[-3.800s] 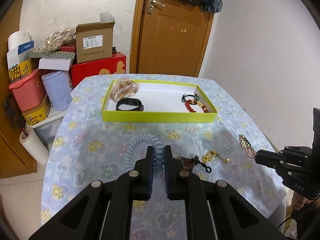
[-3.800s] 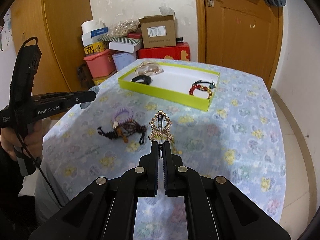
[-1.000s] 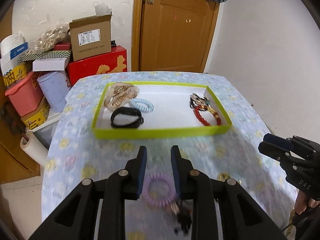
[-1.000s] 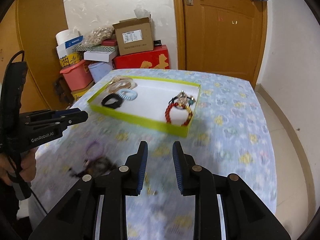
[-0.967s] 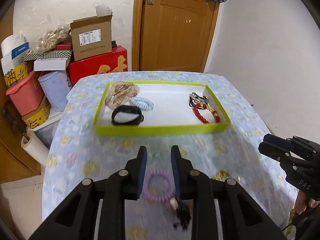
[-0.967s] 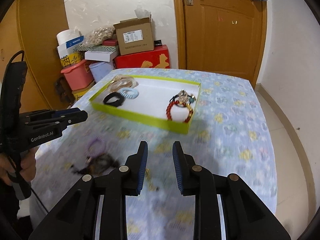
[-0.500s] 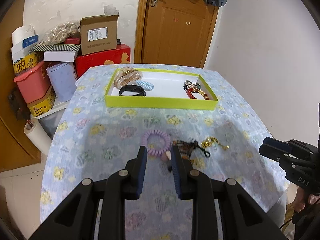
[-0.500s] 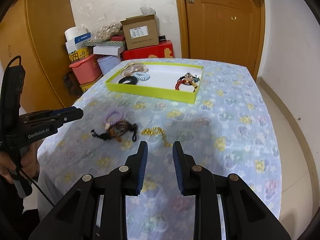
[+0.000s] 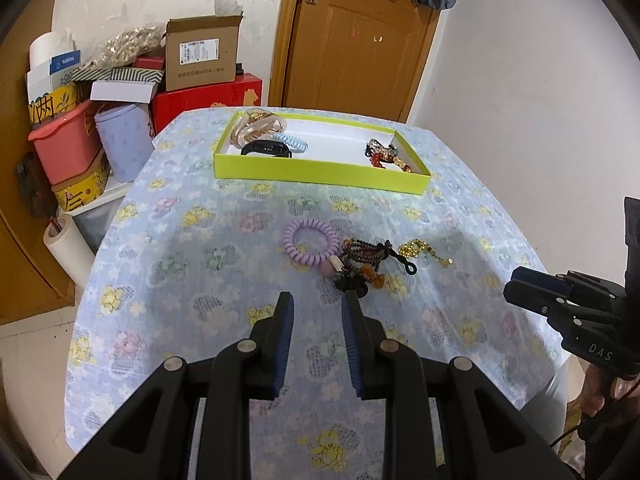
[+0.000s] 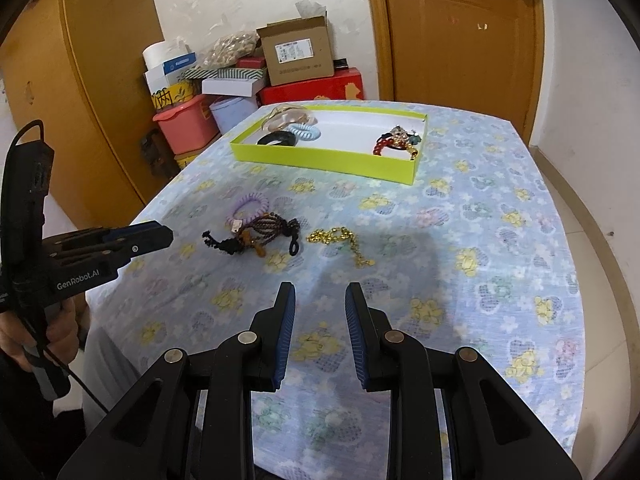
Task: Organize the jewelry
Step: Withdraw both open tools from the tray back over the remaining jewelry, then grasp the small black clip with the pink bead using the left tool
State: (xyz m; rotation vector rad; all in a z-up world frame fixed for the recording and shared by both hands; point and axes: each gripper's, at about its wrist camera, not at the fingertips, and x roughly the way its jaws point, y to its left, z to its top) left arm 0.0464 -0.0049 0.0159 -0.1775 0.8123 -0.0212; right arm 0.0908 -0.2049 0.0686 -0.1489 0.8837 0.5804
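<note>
A purple coil hair tie [image 9: 311, 242], a dark braided bracelet bundle [image 9: 362, 261] and a gold chain [image 9: 424, 249] lie together mid-table. Farther back stands a yellow-green tray [image 9: 320, 169] that holds a black band [image 9: 266, 148], a light blue coil tie [image 9: 291, 142], a translucent clip and a red bead bracelet [image 9: 378, 159]. My left gripper [image 9: 316, 306] hovers open and empty, just short of the bundle. My right gripper [image 10: 320, 296] is open and empty too, a little short of the gold chain [image 10: 340, 240]. Each gripper also shows from the side in the other's view.
The table wears a blue floral cloth [image 9: 192, 248]. Beyond its far left corner are stacked boxes [image 9: 200, 60], a pink bin [image 9: 64, 148] and a paper roll [image 9: 72, 252]. A wooden door [image 9: 352, 40] stands behind. A hand grips each gripper handle at the frame edges.
Both grippers have drawn back from the tray toward the table's near edge, so the loose pieces now lie ahead of the fingers. The jaws kept the same gap.
</note>
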